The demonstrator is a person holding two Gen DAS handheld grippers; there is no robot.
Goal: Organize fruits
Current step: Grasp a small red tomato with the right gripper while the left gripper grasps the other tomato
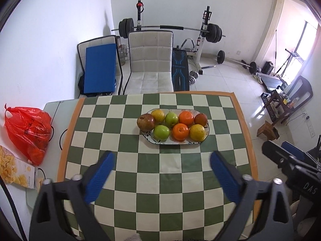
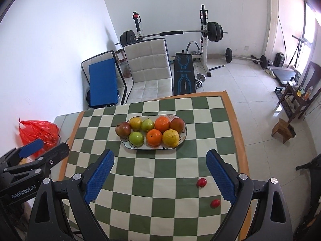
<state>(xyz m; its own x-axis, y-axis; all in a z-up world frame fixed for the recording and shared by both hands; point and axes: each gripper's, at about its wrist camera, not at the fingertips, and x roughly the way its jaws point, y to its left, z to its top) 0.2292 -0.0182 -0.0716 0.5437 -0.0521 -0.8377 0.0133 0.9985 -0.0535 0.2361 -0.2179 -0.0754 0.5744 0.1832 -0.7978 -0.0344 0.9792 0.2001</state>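
Red small fruits (image 2: 201,182) loose near right gripper (image 2: 160,161), both grippers gaping empty, plate (image 2: 181,138) nearly full; probably grab nearest next.

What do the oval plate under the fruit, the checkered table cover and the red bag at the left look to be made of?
Oval plate: likely glazed ceramic; glossy white with a dark rim and painted leaf marks.
Checkered table cover: probably vinyl or coated cloth; matte, flat, printed green and cream squares, faint creases.
Red bag: thin plastic film; translucent, crinkled, shiny, knotted handles.
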